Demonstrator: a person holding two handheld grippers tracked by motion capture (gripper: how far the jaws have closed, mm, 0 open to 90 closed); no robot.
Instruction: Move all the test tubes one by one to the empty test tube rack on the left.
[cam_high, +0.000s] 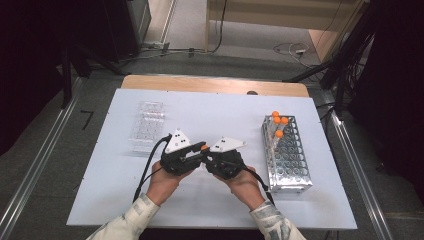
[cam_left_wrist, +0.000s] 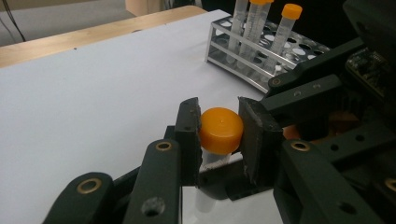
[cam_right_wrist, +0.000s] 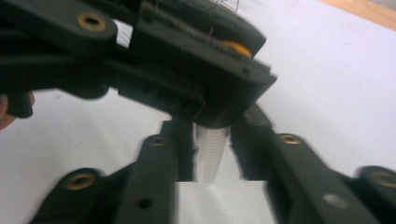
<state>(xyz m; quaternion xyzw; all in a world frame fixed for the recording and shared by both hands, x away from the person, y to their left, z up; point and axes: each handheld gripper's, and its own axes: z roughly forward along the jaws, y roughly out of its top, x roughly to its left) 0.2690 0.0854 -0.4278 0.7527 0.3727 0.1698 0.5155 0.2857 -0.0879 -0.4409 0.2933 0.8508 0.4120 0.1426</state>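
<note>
Over the middle of the white table (cam_high: 210, 200), the left gripper (cam_left_wrist: 219, 128) clamps the tube's (cam_right_wrist: 210, 156) orange cap (cam_left_wrist: 221, 129) while the right gripper (cam_right_wrist: 212, 154) brackets the body (jaws slack, barely touching), so it's unscrewing time, and next needs a firmer right-side squeeze.

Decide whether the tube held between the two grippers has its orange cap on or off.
On. In the left gripper view the orange cap sits atop the tube, pinched by the left gripper.
</note>
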